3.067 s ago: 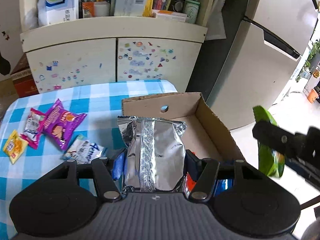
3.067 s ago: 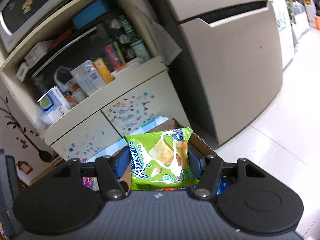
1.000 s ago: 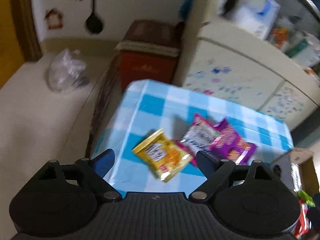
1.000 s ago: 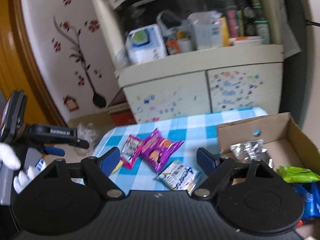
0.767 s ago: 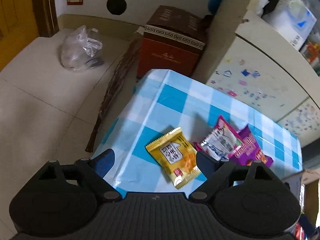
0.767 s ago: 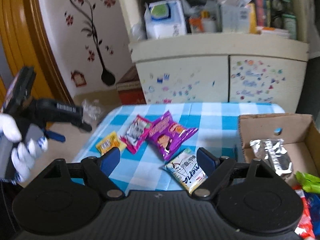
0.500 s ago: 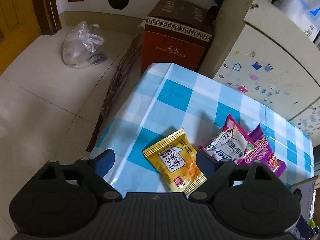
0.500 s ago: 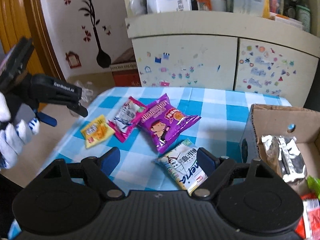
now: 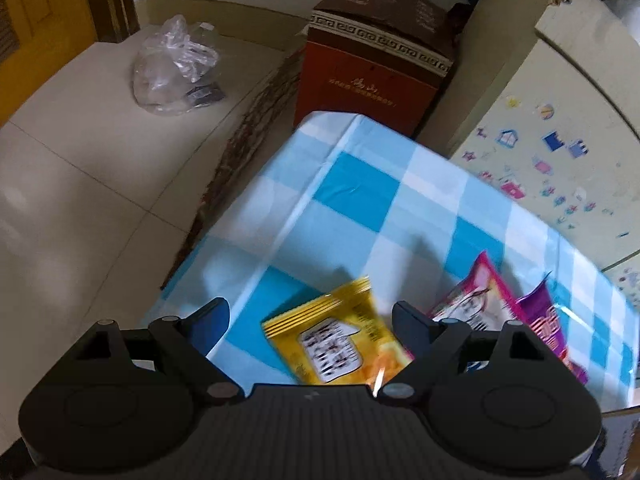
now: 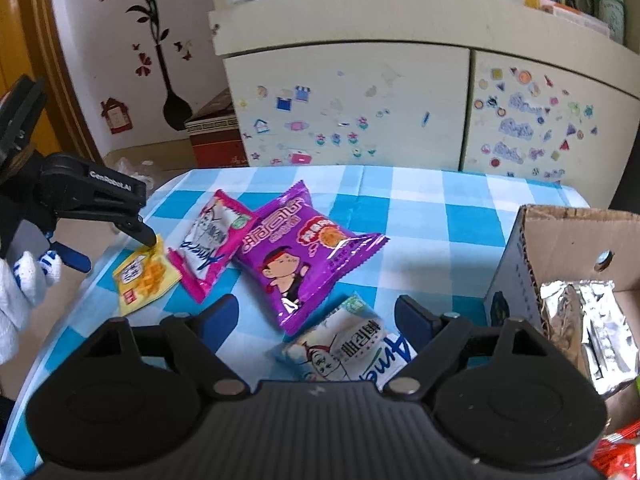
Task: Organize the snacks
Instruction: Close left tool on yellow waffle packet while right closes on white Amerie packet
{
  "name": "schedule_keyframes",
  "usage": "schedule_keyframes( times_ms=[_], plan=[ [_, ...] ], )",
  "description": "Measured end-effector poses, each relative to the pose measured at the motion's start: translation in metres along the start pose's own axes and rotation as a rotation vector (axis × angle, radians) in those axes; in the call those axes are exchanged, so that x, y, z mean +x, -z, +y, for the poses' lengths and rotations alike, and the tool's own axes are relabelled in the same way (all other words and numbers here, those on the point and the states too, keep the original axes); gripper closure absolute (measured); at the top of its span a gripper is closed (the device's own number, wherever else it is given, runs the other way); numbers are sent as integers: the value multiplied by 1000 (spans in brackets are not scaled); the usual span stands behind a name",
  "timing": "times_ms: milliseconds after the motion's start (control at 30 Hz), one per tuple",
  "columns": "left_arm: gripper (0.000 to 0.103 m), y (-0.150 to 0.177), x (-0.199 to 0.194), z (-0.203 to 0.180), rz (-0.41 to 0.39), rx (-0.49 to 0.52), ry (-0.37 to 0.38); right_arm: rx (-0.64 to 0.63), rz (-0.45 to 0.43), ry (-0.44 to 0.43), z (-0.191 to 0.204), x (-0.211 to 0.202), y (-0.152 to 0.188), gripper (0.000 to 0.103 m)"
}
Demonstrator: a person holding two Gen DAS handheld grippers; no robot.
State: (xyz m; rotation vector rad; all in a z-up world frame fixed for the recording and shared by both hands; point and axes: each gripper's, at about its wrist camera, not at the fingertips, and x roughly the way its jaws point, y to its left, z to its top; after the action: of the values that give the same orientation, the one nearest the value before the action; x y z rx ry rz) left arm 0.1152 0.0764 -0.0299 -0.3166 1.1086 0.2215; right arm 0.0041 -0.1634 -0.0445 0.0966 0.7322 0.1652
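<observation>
My left gripper (image 9: 310,322) is open and straddles a yellow snack packet (image 9: 336,344) lying on the blue-checked tablecloth (image 9: 380,200); in the right wrist view its upper fingertip (image 10: 146,236) touches the packet (image 10: 146,276). My right gripper (image 10: 316,318) is open over a white-and-blue snack packet (image 10: 348,346). A pink-and-white packet (image 10: 214,236) and a purple packet (image 10: 300,256) lie between them. A cardboard box (image 10: 560,220) at the right holds a silver packet (image 10: 588,320) and red wrappers (image 10: 616,452).
A cream cabinet with stickers (image 10: 400,108) stands behind the table. A red-brown box (image 9: 376,64) and a clear plastic bag (image 9: 176,68) sit on the tiled floor left of the table. The table's left edge (image 9: 224,216) is close to the yellow packet.
My left gripper has dropped lower and closer onto the yellow packet. My right gripper has moved down and nearer to the white-and-blue packet. Both stay open.
</observation>
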Motion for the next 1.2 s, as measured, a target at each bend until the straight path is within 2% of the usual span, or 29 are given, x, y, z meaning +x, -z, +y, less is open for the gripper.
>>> schedule_keyframes(
  times_ms=[100, 233, 367, 467, 633, 800, 1000, 1200],
  plan=[
    [11, 1, 6, -7, 7, 22, 7, 15, 29, 4, -2, 7, 3, 17],
    [11, 4, 14, -9, 15, 45, -33, 18, 68, 0, 0, 9, 5, 15],
    [6, 7, 14, 0, 28, 58, -70, 30, 108, -77, 4, 5, 5, 15],
    [5, 10, 11, 10, 38, 66, -75, 15, 133, -133, 11, 0, 6, 15],
    [5, 13, 7, 26, 89, 30, -64, 29, 187, -276, 15, -7, 9, 16],
    [5, 21, -1, 29, 95, 30, -39, 6, 127, -192, 8, -16, 7, 16],
    [5, 31, -2, 18, 88, 58, -30, 17, 6, -17, -10, -15, 0, 14],
    [5, 39, 3, 11, 88, 110, -66, -27, 65, -4, -6, 9, 7, 12]
  ],
)
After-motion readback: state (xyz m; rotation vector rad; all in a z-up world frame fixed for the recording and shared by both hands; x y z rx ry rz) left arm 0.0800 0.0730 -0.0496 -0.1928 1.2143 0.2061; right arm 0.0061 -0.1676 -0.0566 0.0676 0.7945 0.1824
